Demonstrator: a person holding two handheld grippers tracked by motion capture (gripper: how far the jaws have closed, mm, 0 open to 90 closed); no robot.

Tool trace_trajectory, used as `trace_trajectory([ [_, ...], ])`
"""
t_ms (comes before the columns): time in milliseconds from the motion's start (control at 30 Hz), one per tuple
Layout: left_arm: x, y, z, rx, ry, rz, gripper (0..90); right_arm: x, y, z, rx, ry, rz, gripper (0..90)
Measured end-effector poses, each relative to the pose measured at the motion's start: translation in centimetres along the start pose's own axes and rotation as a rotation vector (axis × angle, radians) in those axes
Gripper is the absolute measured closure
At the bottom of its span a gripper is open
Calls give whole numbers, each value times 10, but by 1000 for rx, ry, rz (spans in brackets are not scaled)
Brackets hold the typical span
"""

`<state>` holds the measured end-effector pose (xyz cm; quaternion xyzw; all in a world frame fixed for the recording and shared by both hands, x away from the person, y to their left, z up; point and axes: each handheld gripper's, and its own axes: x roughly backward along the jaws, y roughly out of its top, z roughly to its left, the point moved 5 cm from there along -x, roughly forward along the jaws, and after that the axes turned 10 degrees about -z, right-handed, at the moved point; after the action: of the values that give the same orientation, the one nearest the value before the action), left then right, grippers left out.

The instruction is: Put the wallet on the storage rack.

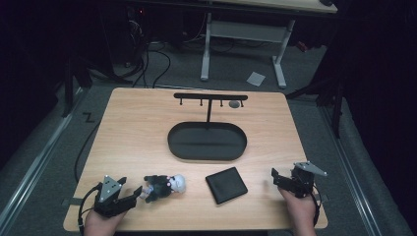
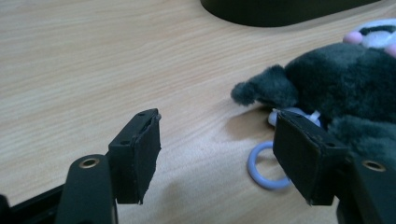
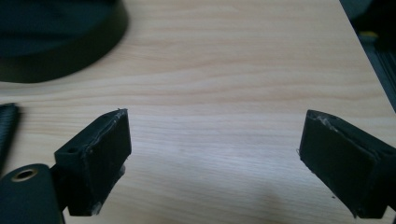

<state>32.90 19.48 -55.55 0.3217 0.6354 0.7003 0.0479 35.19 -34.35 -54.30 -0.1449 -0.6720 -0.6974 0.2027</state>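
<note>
A dark grey plush toy [image 1: 163, 186] with a white face lies near the table's front left; in the left gripper view the plush toy [image 2: 345, 88] has a pale blue ring [image 2: 258, 166] on its cord. My left gripper [image 1: 134, 194] stands open just left of the toy, its right jaw close to the ring and cord, nothing between the pads. A black wallet [image 1: 226, 185] lies flat at front centre. My right gripper [image 1: 276, 177] stands open over bare wood at the front right, empty. In its own view the right gripper [image 3: 215, 158] shows wide jaws.
A black oval tray [image 1: 207, 141] sits mid-table, with a black T-shaped hook stand [image 1: 210, 98] rising behind it. A small grey object [image 1: 234, 104] lies by the stand's right end. The table's right edge [image 1: 301, 147] is close to my right gripper.
</note>
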Motion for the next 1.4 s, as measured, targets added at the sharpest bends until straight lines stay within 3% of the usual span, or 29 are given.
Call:
trace_trajectory([
  [133,-5,4,1,-6,10,-9,302,10,-1,11,61,33,-35,87],
  [267,-8,6,1,2,6,-13,296,15,-4,15,66,59,-34,90],
  [433,-11,7,0,-4,-5,-13,293,20,-3,16,86,55,-56,98],
  [867,-3,6,9,17,13,-27,290,19,2,29,118,88,-83,136],
  [1067,-5,6,7,19,9,-28,281,20,3,44,124,140,-84,145],
  [1133,-6,6,7,19,4,-26,278,20,4,58,142,174,-83,151],
  [1267,-7,5,5,16,-5,-19,278,21,4,71,149,207,-80,158],
  [1300,-8,5,5,16,-9,-18,277,21,3,82,166,236,-77,163],
  [1367,-8,5,4,17,-11,-18,277,21,3,86,171,244,-76,165],
  [1400,-8,5,4,13,-13,-16,277,21,2,99,190,270,-73,170],
])
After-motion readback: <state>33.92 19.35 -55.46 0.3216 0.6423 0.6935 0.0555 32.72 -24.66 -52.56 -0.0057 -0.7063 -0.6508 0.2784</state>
